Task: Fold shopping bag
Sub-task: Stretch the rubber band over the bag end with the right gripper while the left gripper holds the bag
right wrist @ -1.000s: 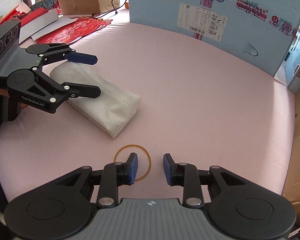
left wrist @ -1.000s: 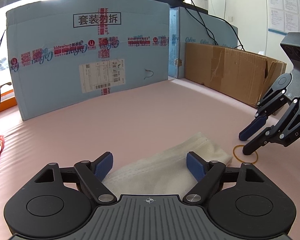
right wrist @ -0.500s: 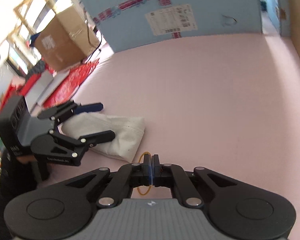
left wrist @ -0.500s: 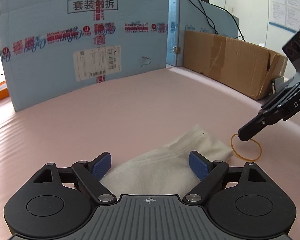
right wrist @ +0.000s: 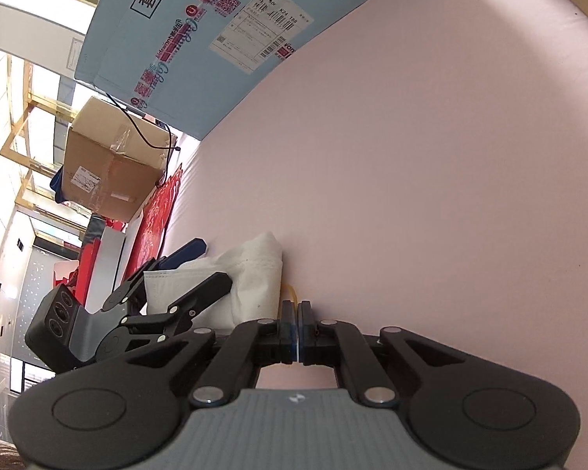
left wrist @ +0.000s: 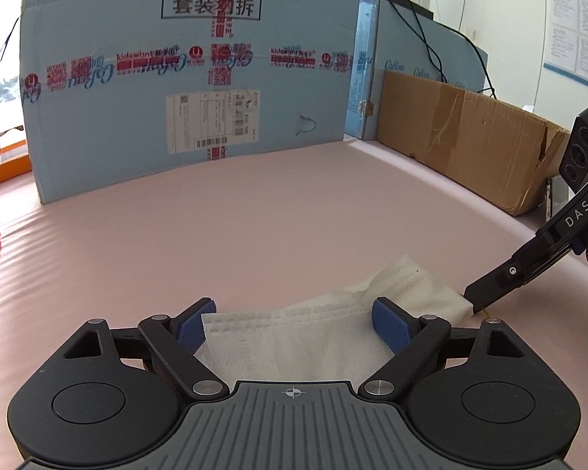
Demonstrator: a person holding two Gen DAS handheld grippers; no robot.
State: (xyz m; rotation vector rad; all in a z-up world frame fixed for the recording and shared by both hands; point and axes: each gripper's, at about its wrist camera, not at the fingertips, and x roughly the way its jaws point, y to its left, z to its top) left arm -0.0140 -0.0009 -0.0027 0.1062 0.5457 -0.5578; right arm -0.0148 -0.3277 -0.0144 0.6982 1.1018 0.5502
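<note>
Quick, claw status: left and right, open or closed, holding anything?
Left claw: open, straddling the folded white bag, not gripping.
Right claw: closed on the yellow rubber band.

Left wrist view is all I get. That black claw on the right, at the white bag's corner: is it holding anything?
Observer: Yes. The right gripper is shut on a thin yellow band.
Visitor: Is the band around the bag?
Observer: No. Its loop shows beside the end of the bag, not around it.
Visitor: What is past the red stuff at my left edge?
Observer: Beyond the red paper sits a brown box with a black cable over it.
</note>
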